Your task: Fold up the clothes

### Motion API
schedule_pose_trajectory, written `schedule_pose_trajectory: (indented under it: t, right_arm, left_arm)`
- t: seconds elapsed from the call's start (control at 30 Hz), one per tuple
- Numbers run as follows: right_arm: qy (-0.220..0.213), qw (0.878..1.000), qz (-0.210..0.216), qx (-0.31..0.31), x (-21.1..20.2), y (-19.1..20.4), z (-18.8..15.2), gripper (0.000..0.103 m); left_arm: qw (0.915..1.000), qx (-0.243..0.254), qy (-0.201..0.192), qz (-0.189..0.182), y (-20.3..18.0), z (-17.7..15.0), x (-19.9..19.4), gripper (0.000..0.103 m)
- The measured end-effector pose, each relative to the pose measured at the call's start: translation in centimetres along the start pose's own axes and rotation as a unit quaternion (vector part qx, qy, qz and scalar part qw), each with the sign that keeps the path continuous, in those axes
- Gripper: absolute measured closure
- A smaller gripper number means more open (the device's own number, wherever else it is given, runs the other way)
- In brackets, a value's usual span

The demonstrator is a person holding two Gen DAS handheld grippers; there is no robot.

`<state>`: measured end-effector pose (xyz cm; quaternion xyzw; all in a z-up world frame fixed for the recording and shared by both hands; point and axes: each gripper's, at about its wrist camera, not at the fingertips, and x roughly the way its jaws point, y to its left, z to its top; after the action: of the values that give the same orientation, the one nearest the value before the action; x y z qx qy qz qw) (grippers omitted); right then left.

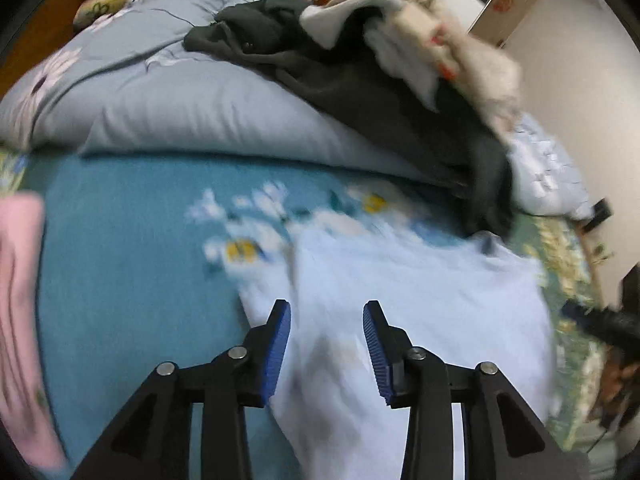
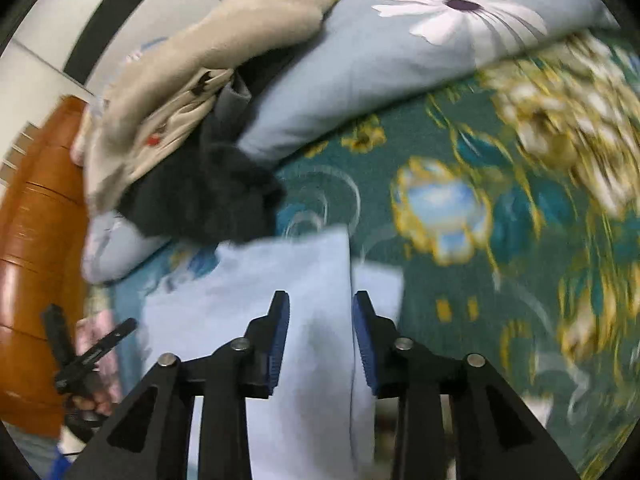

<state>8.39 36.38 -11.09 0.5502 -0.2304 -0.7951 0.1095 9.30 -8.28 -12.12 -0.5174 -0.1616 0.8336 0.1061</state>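
Note:
A pale blue garment (image 1: 420,300) lies flat on the teal flowered bedspread (image 1: 120,260). My left gripper (image 1: 327,312) is open just above the garment's left part, its blue pads apart with nothing between them. In the right wrist view the same garment (image 2: 280,280) lies under my right gripper (image 2: 321,300), which is open over the garment's right edge. The left gripper also shows in the right wrist view (image 2: 86,356), at the far left. The right gripper shows at the right edge of the left wrist view (image 1: 600,316).
A pile of clothes, dark grey (image 1: 360,92) and beige (image 1: 472,52), lies on a grey-blue flowered duvet (image 1: 180,112) at the back. A pink garment (image 1: 20,300) lies at the left. A wooden bed frame (image 2: 36,240) borders the bed.

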Motion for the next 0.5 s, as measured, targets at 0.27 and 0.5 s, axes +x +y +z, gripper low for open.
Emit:
schedule_pose_trajectory:
  t: [0.27, 0.5]
  right_arm:
    - [0.052, 0.990, 0.067, 0.111, -1.7, -4.7, -11.8, 0.053]
    - [0.033, 0.981, 0.097, 0.163, -0.9, -4.6, -12.8, 0.053]
  left_arm:
    - [0.9882, 0.093, 0.077, -0.095, -8.2, -6.2, 1.0, 0.062]
    - [0.9751, 0.106, 0.142, -0.134, -11.0, -8.3, 3.2, 0.062]
